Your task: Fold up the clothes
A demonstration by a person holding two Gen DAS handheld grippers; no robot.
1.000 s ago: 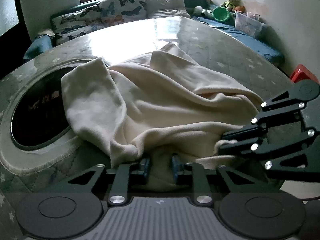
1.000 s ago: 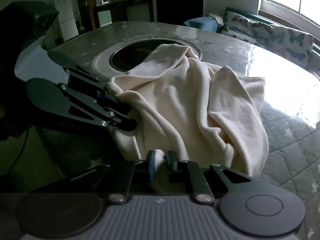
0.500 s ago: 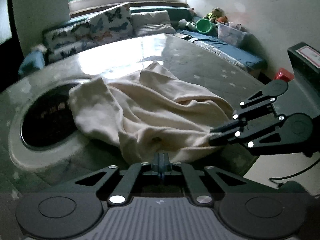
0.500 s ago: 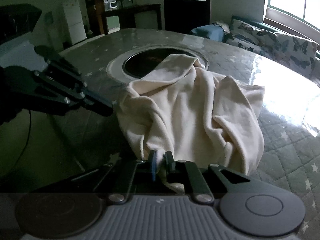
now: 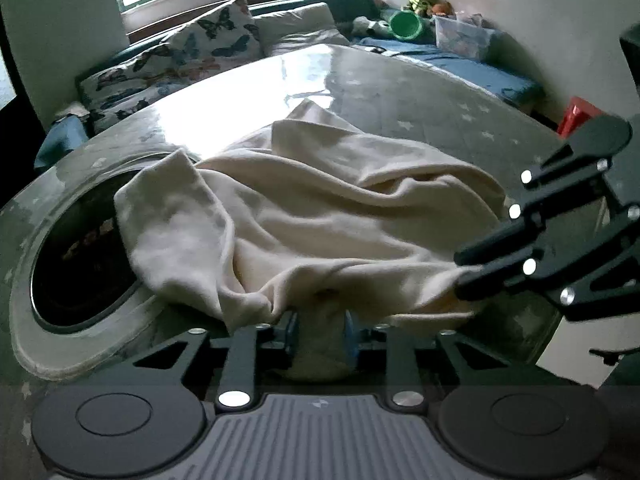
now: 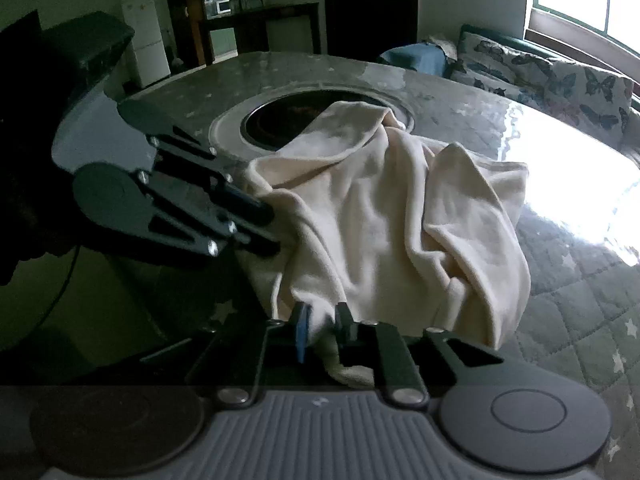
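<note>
A cream garment (image 5: pixel 304 216) lies crumpled on the round quilted table (image 5: pixel 420 92), one end over the dark round opening (image 5: pixel 68 264). My left gripper (image 5: pixel 319 334) is shut on a bunch of the garment's near edge. My right gripper (image 6: pixel 323 330) is shut on another part of that edge. The garment also shows in the right wrist view (image 6: pixel 392 220). Each gripper shows in the other's view: the right gripper (image 5: pixel 460 276) at the right, the left gripper (image 6: pixel 272 228) at the left, both touching the cloth.
A sofa with butterfly cushions (image 5: pixel 200 44) stands behind the table under a window. A green bowl (image 5: pixel 405 26), a clear box (image 5: pixel 464 36) and toys sit on a blue bench. A red item (image 5: pixel 576 114) lies at the right. Dark cabinets (image 6: pixel 240 12) stand behind.
Half a second ago both grippers were raised and drawn back with the cloth. Now they are lower and closer to the table. The left gripper's jaws hold a thicker bunch of cloth.
</note>
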